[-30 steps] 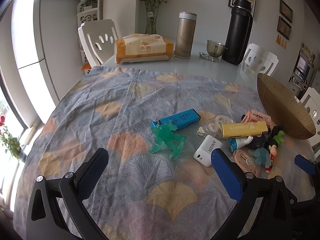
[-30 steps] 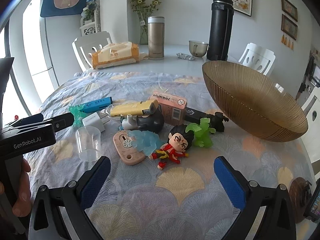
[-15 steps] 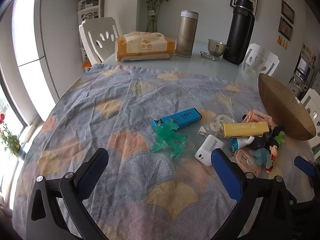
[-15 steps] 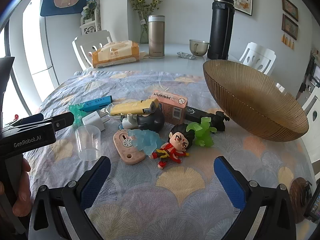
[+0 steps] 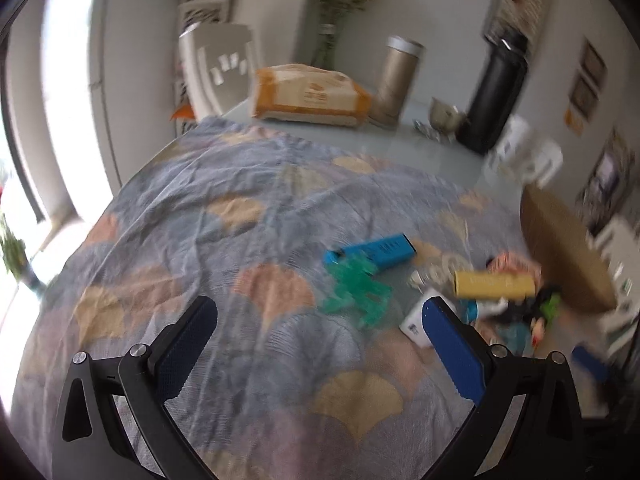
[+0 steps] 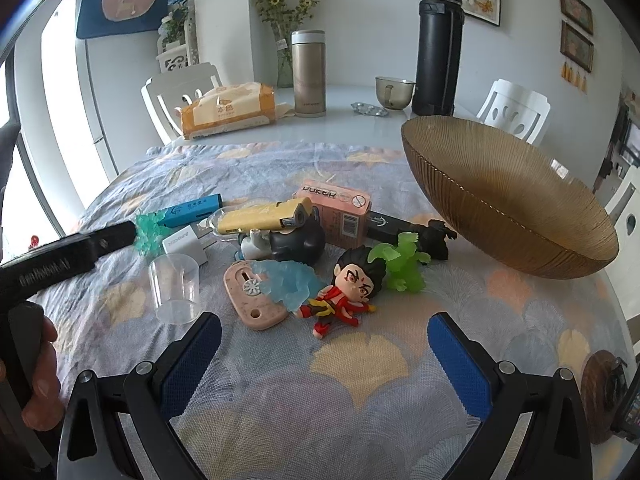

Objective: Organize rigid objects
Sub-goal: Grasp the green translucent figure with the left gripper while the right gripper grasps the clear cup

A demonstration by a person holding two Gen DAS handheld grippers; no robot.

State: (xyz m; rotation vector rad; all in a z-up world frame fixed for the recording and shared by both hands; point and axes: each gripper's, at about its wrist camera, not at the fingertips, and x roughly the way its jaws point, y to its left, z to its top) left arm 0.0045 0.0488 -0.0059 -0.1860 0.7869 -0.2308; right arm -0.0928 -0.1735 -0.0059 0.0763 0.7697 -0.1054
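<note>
Lying in one loose heap on the patterned tablecloth [image 6: 360, 408] are the small rigid things, with one ribbed amber bowl [image 6: 516, 216] standing just right of them. Counted from the right wrist view: one blue box [image 6: 192, 210], one white charger [image 6: 186, 242], one yellow box [image 6: 264, 216] resting on a dark rounded toy [image 6: 300, 242], one pink card box [image 6: 340, 210], one black bar [image 6: 390, 226], one clear cup [image 6: 176, 284] lying on its side, one pink tag [image 6: 252, 300] with a pale blue translucent figure [image 6: 286, 282] on it, and one red-robed doll [image 6: 348, 292] touching a light green figure [image 6: 402, 268]. A teal figure [image 5: 356, 284] lies just beside the blue box.

Both tongs are spread wide and pinch nothing: the right gripper [image 6: 324, 356] hovers over bare cloth near the doll, and the left gripper [image 5: 320, 336], its view blurred, sits near the teal figure. A hand [image 6: 38, 384] holds the left tool's handle.

Beyond the cloth stand one tissue pack [image 6: 228, 110], one gold flask [image 6: 308, 74], one black flask [image 6: 438, 44], one metal cup [image 6: 394, 92] and two white chairs.
</note>
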